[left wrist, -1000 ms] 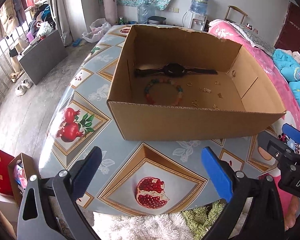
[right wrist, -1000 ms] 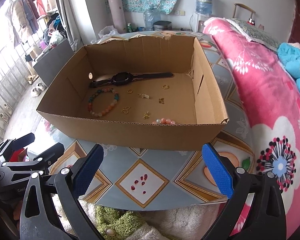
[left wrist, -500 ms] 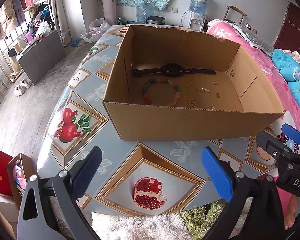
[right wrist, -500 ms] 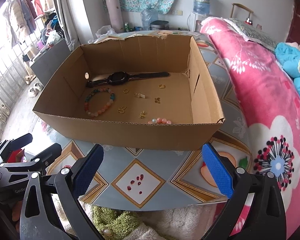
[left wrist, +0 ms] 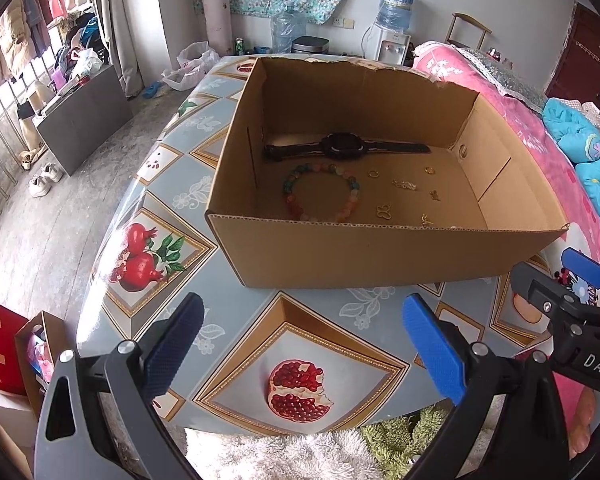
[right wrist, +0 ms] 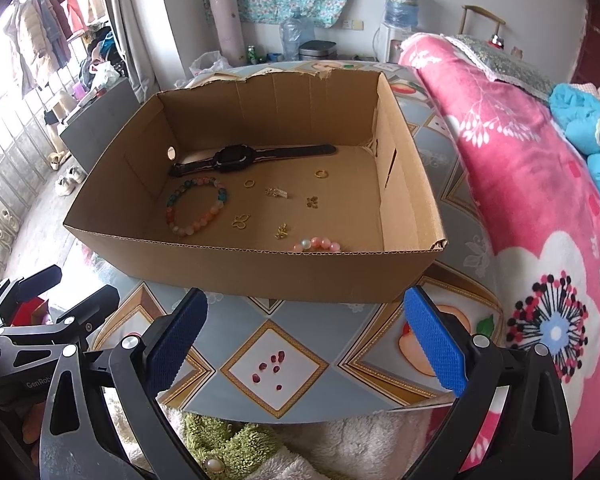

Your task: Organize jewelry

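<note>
An open cardboard box (left wrist: 364, 256) (right wrist: 260, 276) stands on the patterned table. Inside lie a black watch (left wrist: 342, 147) (right wrist: 236, 159), a multicoloured bead bracelet (left wrist: 320, 196) (right wrist: 196, 206), a pink bead bracelet (right wrist: 317, 245) by the near wall, and several small gold pieces (left wrist: 384, 211) (right wrist: 242, 221). My left gripper (left wrist: 300, 344) is open and empty over the table, in front of the box. My right gripper (right wrist: 306, 336) is open and empty, also in front of the box. Each gripper shows in the other's view, the right one (left wrist: 580, 280) and the left one (right wrist: 52, 304).
The table (left wrist: 308, 344) has a blue cloth with pomegranate prints. A pink flowered bed (right wrist: 540, 208) runs along the right. A fluffy white and green cloth (right wrist: 300, 448) lies below the table's near edge. A grey cabinet (left wrist: 82, 120) and shoes stand on the floor at left.
Both views have risen or tilted slightly, so the box sits a little lower and more of its floor shows. Both grippers stay open and empty.
</note>
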### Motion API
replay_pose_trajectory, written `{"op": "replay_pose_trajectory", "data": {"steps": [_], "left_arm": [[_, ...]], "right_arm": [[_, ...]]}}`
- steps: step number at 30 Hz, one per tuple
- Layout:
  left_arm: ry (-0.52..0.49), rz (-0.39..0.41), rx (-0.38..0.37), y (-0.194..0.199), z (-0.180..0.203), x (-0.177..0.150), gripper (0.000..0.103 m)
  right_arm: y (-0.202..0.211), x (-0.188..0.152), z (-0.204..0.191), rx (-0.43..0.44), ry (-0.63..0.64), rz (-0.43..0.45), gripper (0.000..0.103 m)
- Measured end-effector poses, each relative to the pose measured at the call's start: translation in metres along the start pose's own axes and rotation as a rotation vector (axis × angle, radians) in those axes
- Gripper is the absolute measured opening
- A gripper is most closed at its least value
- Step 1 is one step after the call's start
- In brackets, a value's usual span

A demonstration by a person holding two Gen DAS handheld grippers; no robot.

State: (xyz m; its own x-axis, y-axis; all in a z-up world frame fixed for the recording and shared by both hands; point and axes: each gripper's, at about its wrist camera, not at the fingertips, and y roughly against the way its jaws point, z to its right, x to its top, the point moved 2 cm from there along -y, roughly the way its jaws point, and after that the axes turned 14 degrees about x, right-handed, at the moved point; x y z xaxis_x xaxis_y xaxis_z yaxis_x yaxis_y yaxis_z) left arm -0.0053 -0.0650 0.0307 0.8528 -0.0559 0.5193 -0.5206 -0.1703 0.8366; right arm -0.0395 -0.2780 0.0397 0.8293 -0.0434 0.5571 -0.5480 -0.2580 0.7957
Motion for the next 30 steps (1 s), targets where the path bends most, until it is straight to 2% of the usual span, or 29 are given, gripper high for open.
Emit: {"op": "replay_pose_trajectory", "data": {"steps": [30], "left_arm": [[-0.012, 0.006, -0.003, -0.0012, -0.0001, 0.0014, 0.098]], "right_arm": [[-0.0043, -0.0013, -0.0031, 0.008, -0.008, -0.006, 0.095]]}}
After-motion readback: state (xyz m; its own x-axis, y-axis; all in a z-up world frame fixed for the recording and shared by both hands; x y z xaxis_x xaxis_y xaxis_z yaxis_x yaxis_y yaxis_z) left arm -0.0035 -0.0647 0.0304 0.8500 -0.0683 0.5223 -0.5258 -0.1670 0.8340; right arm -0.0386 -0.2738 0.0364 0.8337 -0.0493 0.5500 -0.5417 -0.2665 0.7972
